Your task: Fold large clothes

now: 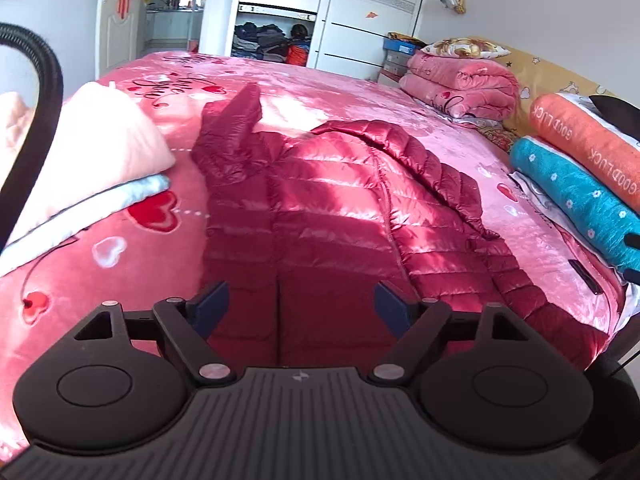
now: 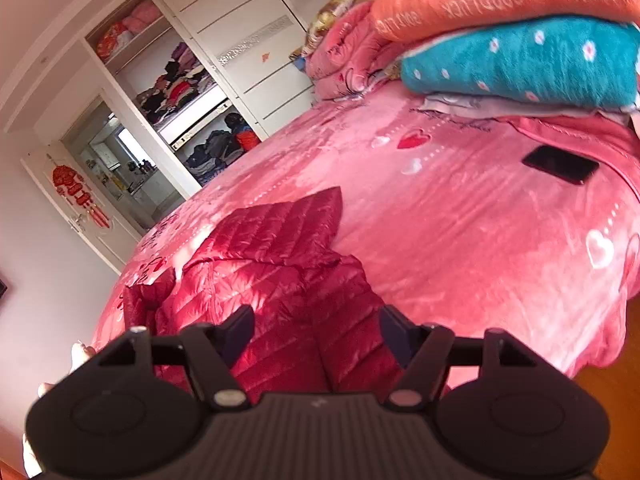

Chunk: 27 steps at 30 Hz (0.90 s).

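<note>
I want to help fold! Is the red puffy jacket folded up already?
Not yet. The dark red quilted puffer jacket lies mostly spread on the pink heart-print blanket, one sleeve sticking out.

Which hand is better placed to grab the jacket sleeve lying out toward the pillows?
Probably the right gripper: open, hovering over that side of the jacket. The left gripper hangs over the hem's middle.

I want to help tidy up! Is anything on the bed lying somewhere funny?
Yes. A black phone lies loose on the pink bedspread, below the stacked rolled blankets, where it could get folded in or knocked off. The red puffy jacket is spread out unevenly, one sleeve sticking up toward the wardrobe.
</note>
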{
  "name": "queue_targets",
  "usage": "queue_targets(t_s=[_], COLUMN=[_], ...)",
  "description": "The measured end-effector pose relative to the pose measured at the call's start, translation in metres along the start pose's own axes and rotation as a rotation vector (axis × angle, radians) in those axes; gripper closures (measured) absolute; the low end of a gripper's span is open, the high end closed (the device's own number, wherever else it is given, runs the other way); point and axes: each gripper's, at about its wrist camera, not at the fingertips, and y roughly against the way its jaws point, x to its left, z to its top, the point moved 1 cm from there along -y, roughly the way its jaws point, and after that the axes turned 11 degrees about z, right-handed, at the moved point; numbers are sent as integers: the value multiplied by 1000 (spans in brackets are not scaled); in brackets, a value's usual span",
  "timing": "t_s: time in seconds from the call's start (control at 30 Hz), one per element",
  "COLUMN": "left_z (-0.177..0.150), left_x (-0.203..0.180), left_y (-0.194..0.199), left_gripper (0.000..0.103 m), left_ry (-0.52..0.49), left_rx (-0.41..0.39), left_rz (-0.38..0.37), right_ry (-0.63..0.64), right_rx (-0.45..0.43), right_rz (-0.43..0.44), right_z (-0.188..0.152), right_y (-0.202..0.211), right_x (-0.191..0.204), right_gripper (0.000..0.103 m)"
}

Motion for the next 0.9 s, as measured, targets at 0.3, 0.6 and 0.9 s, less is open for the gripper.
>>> queue_targets(t_s=[0.3, 0.6, 0.9], left_z=[30, 28, 15], left_x=[-42, -46, -33], left_y=[-57, -94, -119], left_gripper=[3, 1, 0], left_ry=[6, -2, 15], left_rx=[-9, -20, 41], left_rz=[-64, -8, 3], right_ry=[132, 343, 687], right_rx=[0, 72, 136], right_rz=[71, 90, 19], right_z=[39, 49, 24], right_y=[-61, -183, -315], right_x=[50, 97, 129], right_gripper=[11, 7, 6])
